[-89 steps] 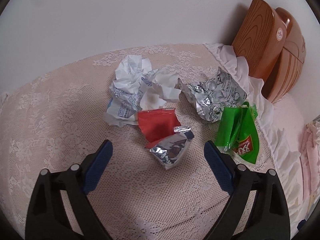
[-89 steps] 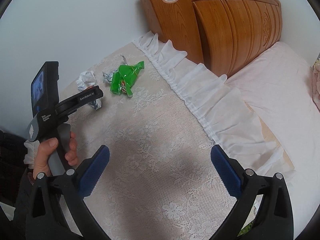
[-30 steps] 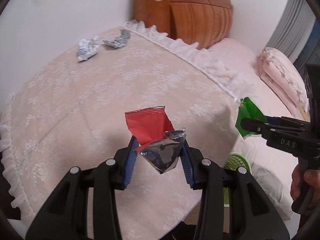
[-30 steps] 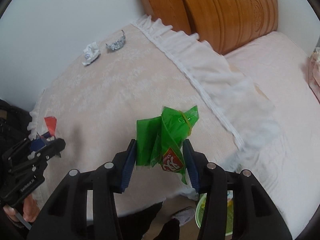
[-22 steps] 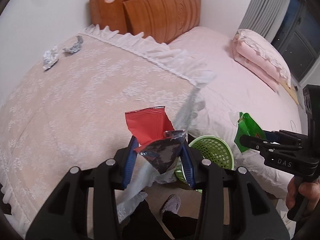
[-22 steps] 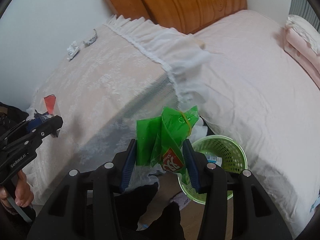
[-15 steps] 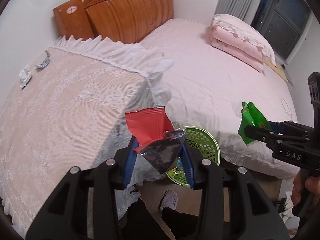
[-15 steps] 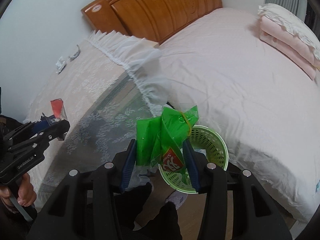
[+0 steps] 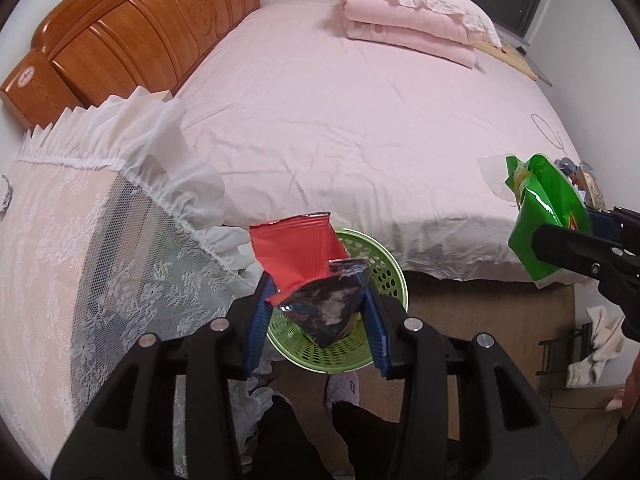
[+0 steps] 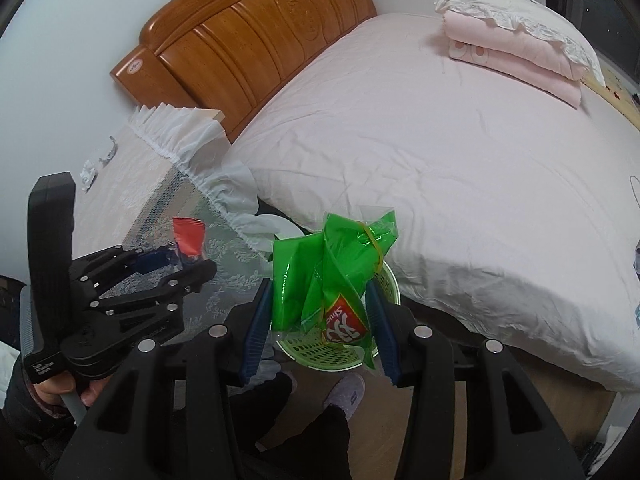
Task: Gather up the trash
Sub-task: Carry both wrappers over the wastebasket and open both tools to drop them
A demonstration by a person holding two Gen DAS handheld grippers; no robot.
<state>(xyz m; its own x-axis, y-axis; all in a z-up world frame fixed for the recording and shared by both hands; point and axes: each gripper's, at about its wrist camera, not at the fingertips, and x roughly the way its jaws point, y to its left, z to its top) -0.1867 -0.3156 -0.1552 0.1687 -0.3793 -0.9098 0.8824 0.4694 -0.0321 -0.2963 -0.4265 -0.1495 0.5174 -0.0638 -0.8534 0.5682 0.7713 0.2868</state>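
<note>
Between the blue pads of the left gripper: a crumpled red foil snack wrapper with a silver inner side, red panel sticking up past the fingertips, dark shiny foil part hanging lower between the pads. Jaws clamped on it from both sides.

Right gripper carries a crinkled green plastic snack bag with a red-and-white logo, a yellow rubber band looped near its top. Bag fills the gap between the pads, top fanning out above them, logo corner hanging below. Jaws clamped on it.

Round green perforated plastic waste basket stands on the floor at the bed corner, between the bed with the pale pink sheet and the lace-covered table with a white ruffle edge. In both wrist views the held trash covers most of the basket opening; contents cannot be told.

In each view the held wrapper overlaps the basket rim, so both grippers are above or just beside it; which one exactly, can't tell.

Crumpled white paper and a silver foil scrap lie on the far end of the table, well apart from both grippers.
</note>
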